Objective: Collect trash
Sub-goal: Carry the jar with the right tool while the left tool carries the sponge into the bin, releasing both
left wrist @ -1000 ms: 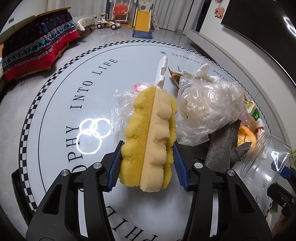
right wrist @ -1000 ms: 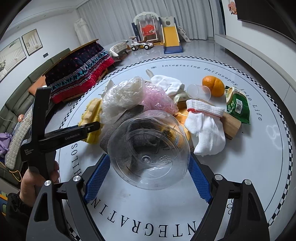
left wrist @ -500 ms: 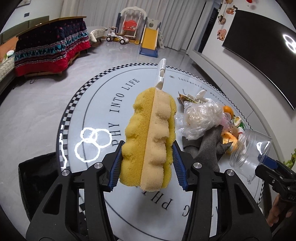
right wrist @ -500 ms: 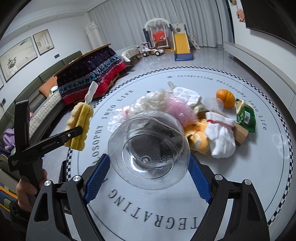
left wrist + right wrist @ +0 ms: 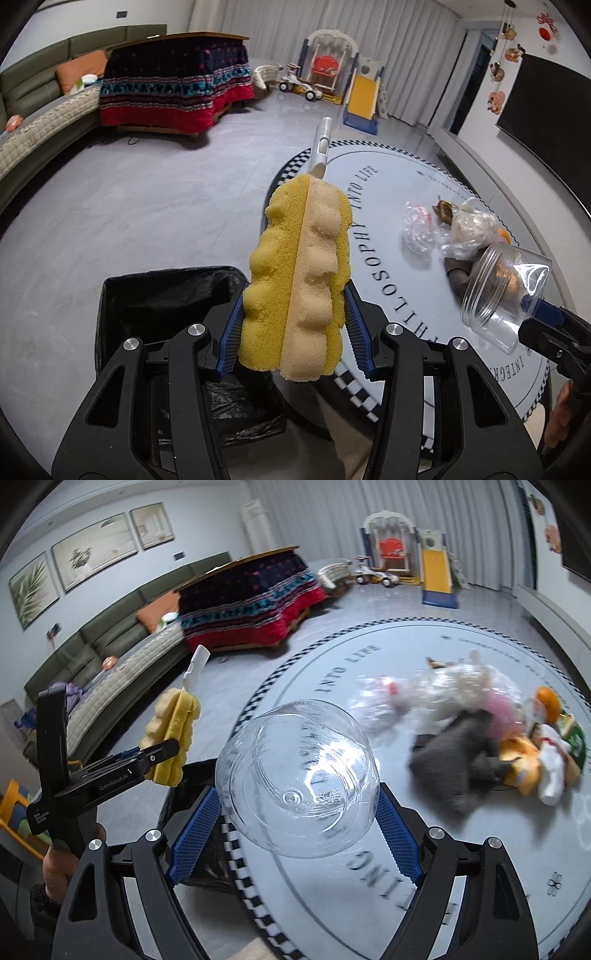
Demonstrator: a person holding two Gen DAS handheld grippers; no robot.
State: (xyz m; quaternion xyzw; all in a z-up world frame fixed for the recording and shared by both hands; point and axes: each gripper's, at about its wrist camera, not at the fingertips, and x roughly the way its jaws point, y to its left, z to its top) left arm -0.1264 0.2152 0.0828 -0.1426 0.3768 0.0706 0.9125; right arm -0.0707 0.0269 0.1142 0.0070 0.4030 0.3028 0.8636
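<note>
Left wrist view: left tool (image 5: 293, 341) clamps the sponge (image 5: 299, 280), right tool (image 5: 295, 834) grips the jar (image 5: 297, 779) — bring both squarely above the bin (image 5: 147, 295) before letting go.

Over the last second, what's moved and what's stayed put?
Both grippers swung away from the trash pile on the round printed table towards the black-lined bin beside it. The left gripper carried the yellow and beige sponge brush, the right gripper the clear plastic jar. Both grips unchanged; the pile stayed put.
</note>
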